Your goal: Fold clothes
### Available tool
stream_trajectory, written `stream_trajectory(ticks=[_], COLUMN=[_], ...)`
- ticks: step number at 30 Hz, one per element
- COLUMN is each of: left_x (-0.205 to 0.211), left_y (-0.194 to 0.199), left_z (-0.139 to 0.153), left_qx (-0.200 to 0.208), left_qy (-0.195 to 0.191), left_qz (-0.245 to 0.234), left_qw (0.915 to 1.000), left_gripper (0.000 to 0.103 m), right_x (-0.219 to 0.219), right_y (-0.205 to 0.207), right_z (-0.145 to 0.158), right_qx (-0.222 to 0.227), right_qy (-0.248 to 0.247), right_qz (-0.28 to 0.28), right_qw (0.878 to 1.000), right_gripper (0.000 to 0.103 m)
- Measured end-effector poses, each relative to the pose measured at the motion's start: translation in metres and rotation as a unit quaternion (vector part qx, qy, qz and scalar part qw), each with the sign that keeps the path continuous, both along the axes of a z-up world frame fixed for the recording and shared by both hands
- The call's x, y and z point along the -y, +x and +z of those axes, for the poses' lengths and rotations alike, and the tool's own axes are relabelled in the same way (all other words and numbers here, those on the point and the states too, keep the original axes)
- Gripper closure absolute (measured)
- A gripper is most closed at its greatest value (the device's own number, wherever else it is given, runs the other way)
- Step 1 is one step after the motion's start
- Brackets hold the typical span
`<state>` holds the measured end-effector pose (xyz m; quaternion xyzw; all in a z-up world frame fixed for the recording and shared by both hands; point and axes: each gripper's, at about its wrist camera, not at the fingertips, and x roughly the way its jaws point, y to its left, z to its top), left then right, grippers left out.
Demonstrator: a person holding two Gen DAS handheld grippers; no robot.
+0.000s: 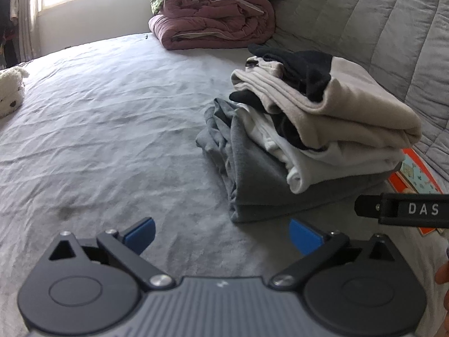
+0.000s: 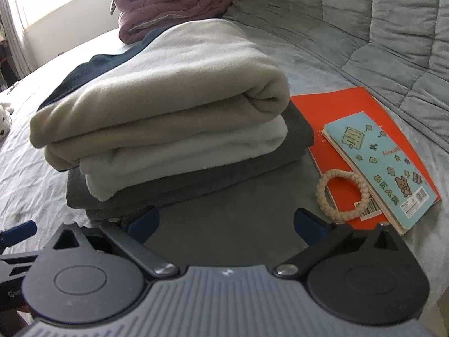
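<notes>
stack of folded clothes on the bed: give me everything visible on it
The stack sits on the grey bed sheet. Three folded layers, soft knit or fleece by look: dark grey at the bottom, white in the middle, beige with black parts on top. The far side looks loose and uneven, the near folds neat. Its corner lies beside an orange book. Neither gripper touches it.

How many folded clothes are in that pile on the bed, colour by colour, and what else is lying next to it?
Beige-and-black garment: 1
White garment: 1
Grey garment: 1
Orange book: 1
Light-blue "BEAR" booklet: 1
Braided cream ring: 1
Total: 6 (3 clothes, 3 other things)
</notes>
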<state>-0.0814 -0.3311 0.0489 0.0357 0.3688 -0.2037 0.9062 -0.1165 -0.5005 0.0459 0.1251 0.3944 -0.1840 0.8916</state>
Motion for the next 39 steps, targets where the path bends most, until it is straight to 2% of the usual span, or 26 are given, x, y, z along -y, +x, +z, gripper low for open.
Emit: stream_trajectory(ticks=[10, 39], left_x=[0.0036, 0.0106], left_y=[0.0029, 0.0008], left_z=[-0.0041, -0.0051], left_qx=[-0.012, -0.009], left_qy=[0.009, 0.016], left_qz=[-0.001, -0.014], left_qw=[0.9999, 0.9997], left_gripper=[0.001, 0.001], right_x=[-0.0012, -0.0050], right_y=[0.0020, 0.0038], right_z=[-0.0011, -0.0013], right_qx=[-0.001, -0.005], right_qy=[-0.005, -0.013], right_qz=[0.003, 0.008], right_qw=[1.000, 1.000], right_gripper=[0.000, 0.000])
